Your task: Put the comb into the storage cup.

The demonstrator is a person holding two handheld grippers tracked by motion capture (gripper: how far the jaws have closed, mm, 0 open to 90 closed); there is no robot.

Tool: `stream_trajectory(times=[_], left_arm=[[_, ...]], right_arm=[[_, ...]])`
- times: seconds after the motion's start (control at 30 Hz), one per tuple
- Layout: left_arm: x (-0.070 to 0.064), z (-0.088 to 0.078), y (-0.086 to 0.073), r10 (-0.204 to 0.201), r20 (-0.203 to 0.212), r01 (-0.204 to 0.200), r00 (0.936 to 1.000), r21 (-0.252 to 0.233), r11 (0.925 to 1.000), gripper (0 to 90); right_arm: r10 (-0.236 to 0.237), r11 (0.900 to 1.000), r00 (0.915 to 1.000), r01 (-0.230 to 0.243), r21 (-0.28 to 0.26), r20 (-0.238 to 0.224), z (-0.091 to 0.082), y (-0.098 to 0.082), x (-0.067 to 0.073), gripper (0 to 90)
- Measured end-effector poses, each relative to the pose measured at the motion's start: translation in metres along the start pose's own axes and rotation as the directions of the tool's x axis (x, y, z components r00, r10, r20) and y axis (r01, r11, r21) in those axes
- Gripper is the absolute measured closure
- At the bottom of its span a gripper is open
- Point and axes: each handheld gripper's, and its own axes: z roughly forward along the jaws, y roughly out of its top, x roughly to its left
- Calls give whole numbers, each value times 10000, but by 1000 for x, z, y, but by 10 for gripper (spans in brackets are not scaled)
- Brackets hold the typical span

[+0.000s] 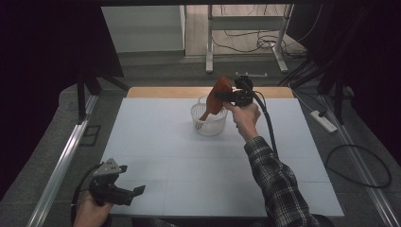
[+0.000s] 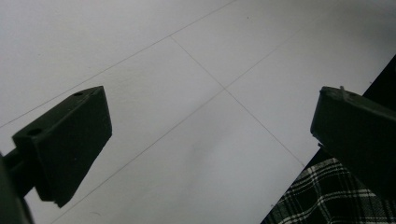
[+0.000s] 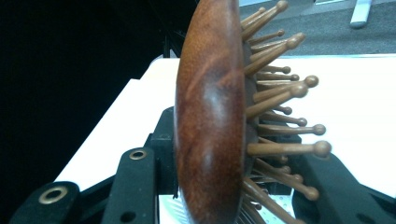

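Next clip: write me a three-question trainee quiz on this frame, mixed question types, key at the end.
1. True or false: the left claw is shut on a cloth.
2. What does the right claw hold? A) a sponge B) a wooden hairbrush C) a cup
3. Fill in: the hairbrush hangs above the white ____.

Key: 1 false, it is open above the bare table; 2 B; 3 basket.
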Motion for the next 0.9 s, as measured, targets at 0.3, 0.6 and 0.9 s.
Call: stream_trajectory(times=[0.3,0.6,0.9], left_arm=[[0,0,0,6,15,-6,10000,15,10000,0],[0,1,0,28,0,-28,10000,83,10000,0],[0,1,1,-12,-5,12,10000,110,9999,0]], right_arm=[[-70,9999,9998,69,93,165,4,-7,-3,562],[67,10000,9999,-67,-2,132,3,-13,-8,541],[350,9993,9989,-345,-144,314,1,-18,-17,481]])
